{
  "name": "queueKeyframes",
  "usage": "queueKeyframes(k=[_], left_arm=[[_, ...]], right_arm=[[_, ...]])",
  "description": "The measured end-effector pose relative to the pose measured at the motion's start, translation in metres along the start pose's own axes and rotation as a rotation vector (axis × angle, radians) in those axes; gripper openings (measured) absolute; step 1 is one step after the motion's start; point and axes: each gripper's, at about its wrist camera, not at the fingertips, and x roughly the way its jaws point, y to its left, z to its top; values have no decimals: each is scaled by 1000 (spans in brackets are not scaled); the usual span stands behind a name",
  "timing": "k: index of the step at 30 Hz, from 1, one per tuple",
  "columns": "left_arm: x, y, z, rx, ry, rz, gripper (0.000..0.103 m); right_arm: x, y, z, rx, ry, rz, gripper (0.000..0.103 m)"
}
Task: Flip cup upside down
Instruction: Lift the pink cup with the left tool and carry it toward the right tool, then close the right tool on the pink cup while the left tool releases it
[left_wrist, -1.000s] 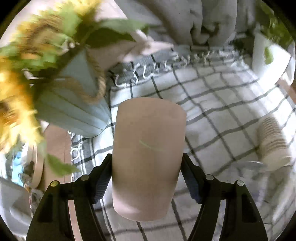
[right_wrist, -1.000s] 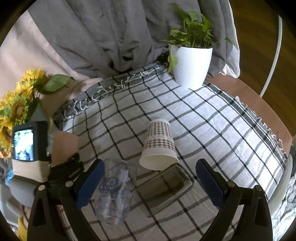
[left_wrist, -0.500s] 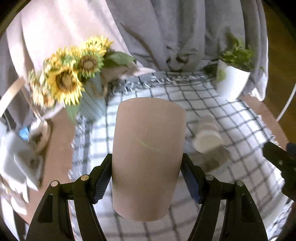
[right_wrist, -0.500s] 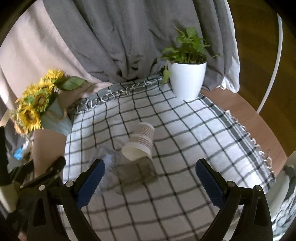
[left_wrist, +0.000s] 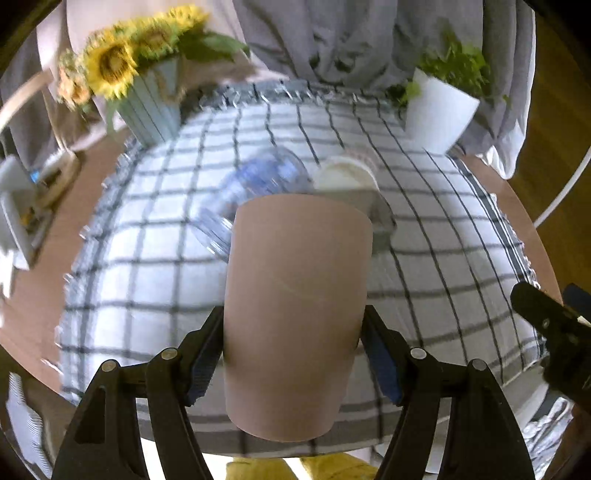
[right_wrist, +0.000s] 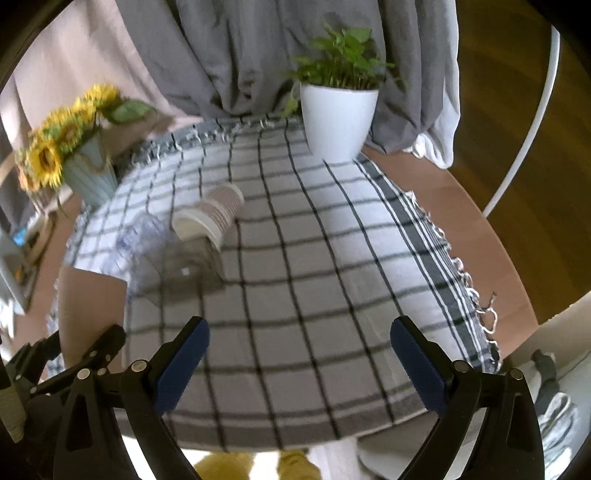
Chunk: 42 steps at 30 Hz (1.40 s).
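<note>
Landmark: checked cloth (right_wrist: 317, 280) spread over round table (right_wrist: 491, 236).
Potted plant (right_wrist: 338, 122) at cloth's far edge, right of centre.
Sunflower vase (right_wrist: 88, 173) at cloth's far left corner, just off cloth on table.
Paper cup (right_wrist: 210, 218) lying on its side on cloth, left of centre, mouth toward near side.
Clear bottle (left_wrist: 255, 192) lying on cloth, just left of paper cup.
Flat box (right_wrist: 192, 266) on cloth, just nearer than paper cup, touching it.
Curtain (right_wrist: 258, 51) hanging behind cloth's far edge.
Cup (left_wrist: 295, 317) held above cloth's near-left part, clamped in left gripper (left_wrist: 291, 354).
Right gripper (right_wrist: 299, 358) above cloth's near edge, fingers spread, right of cup.
</note>
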Motion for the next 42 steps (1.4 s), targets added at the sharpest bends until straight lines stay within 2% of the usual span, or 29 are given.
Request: queueKeyframes(k=[4,10,18,22,25,30,35,38,42], left_arm=[[21,-12,-9,-39,26,-49,71],[40,-17,-13,-103,54,-75,71],[48,-16,-15,-156,85,-74,71],[48,-17,-15,-152,94,-70,71],[47,-20,-14,-118,98,-43,78],[39,-22,-11,-81,85,-35,89],[19,-20,-6,-56,57,-14,91],[2,-14,-2,-38,16,12,95],[-22,0,-1,-18,-52,87,99]], right_arm=[[10,-7,-10,-51,36,-38,99],[24,-12,-19,-90,81,-58,99],[33,-11,-25,-104,104,-45,99],[34,-12,-24,-94,107,-36,99],[33,-11,-24,-99,100,-35,99],[31,-10,-23,-97,97,-31,99],[22,-10,-20,-78,90,-12,99],[15,-10,-18,-62,81,4,99],[4,-3,-15,-48,58,29,99]])
